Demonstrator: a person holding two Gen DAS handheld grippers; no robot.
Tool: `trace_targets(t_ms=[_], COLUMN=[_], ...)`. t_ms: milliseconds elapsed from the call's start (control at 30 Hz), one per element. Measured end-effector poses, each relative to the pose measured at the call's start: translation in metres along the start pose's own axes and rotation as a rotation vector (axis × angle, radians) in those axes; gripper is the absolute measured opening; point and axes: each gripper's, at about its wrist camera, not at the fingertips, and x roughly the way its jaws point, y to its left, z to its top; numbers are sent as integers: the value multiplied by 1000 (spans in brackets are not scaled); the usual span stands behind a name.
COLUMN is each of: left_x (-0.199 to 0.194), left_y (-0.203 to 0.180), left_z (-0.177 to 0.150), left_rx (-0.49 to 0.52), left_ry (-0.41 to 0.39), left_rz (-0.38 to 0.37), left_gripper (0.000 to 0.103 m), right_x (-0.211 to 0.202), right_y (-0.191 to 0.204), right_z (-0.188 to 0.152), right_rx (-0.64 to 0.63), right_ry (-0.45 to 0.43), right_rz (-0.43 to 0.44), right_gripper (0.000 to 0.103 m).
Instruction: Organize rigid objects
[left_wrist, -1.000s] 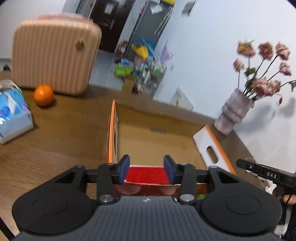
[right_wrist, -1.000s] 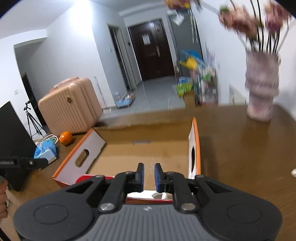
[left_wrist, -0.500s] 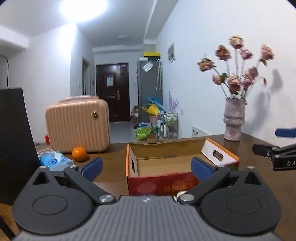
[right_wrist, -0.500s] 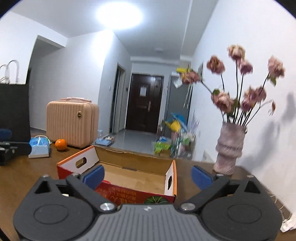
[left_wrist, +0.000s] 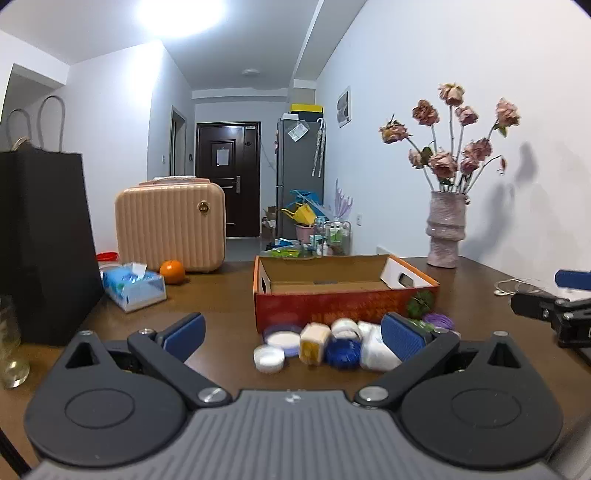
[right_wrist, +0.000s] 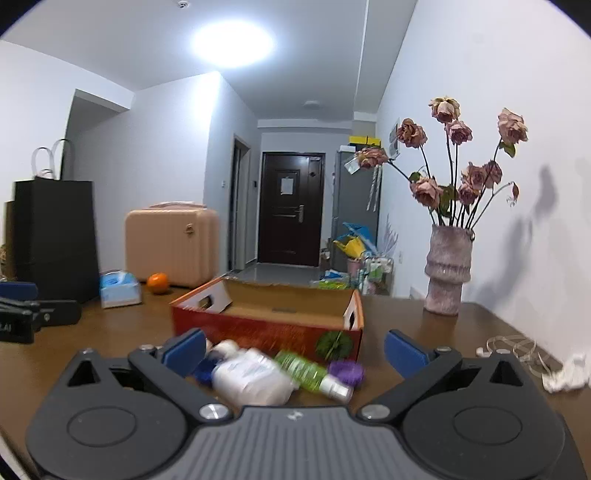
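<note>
Both claws have been pulled back from the box (left_wrist: 343, 295) and opened wide, empty.

Left view: left claw (left_wrist: 293, 334); hard little jars (left_wrist: 280, 339) at 12 o'clock, light, gripped by the sides.

Right view: right claw (right_wrist: 293, 350); slippery bottle (right_wrist: 251, 376) at 11 o'clock. No writing can be read.

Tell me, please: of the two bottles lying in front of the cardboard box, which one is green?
The slim green bottle, with its white cap pointing right, toward the purple spool. The other, the white bottle, is fatter and lies left of it, before the box.
</note>
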Motion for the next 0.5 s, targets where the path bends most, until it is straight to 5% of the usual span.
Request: trace_targets(t_ms=[200, 500], left_x=[-41, -19], left_y=[11, 18], left_z=[-35, -48], left_rx=[-32, -66], left_ry=[51, 137], left_rz=[-19, -5], left_gripper=[103, 103], right_x=[-47, -32], right_y=[5, 1], right_z=[-48, -58], right_rx=[42, 53], right_ry=[45, 93], right_rz=[12, -17], right_gripper=[103, 103])
